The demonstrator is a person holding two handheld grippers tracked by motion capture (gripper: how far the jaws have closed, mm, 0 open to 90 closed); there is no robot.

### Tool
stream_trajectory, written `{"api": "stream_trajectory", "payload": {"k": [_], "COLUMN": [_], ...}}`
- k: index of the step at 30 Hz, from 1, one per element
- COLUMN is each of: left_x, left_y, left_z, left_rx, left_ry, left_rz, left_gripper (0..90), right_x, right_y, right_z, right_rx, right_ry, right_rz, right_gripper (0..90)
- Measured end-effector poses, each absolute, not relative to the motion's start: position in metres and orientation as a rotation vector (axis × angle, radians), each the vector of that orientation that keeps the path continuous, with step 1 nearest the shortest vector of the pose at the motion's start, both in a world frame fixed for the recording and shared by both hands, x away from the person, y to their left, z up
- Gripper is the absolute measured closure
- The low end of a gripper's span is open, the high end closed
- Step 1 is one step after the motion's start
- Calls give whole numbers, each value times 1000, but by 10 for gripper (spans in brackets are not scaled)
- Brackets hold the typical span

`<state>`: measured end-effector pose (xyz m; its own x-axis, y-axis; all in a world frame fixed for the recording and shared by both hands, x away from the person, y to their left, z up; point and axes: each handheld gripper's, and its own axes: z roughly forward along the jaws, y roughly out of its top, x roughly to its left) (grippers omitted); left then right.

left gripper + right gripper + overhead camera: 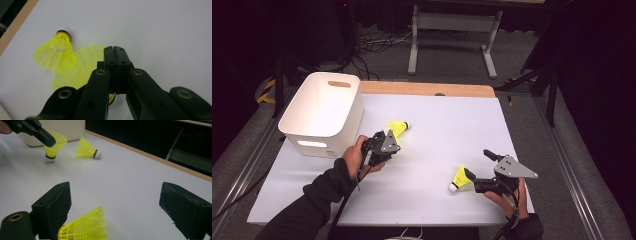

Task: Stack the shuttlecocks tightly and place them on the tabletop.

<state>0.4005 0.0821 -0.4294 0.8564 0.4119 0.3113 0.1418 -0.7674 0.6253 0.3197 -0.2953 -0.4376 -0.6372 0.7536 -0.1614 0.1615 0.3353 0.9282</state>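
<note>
My left gripper [115, 51] is shut on the mesh skirt of a yellow shuttlecock [77, 67]. In the right gripper view that shuttlecock [53, 145] hangs cork down from the left gripper [48, 141], its cork at the table. A second yellow shuttlecock [398, 127] lies on its side just beyond it, cork pointing away from the bin. My right gripper [115, 200] is open near the table's front right. A third yellow shuttlecock [86, 228] lies between its jaws, close to the left jaw, and also shows in the high view [459, 178].
A white plastic bin [319, 112] with handle slots stands on the table's far left corner, just left of my left hand. The white table [447, 125] has a wooden strip [427, 89] along its far edge. Beyond it are a metal desk frame and cables on the floor.
</note>
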Motion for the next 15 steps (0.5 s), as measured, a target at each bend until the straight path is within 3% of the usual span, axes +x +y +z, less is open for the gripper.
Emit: {"api": "stream_trajectory", "payload": {"k": [7,15], "left_x": [409,422], "left_y": [80,61], "left_z": [-433,-441], "left_rx": [2456,2470], "left_ry": [361,329], "left_rz": [667,544], "left_gripper": [898,895], "right_x": [319,320], "right_y": [-292,-293], "right_z": [-437,-439], "right_rx": [782,780], "right_ry": [2021,2036], "right_rz": [1300,1305], "right_gripper": [115,115]}}
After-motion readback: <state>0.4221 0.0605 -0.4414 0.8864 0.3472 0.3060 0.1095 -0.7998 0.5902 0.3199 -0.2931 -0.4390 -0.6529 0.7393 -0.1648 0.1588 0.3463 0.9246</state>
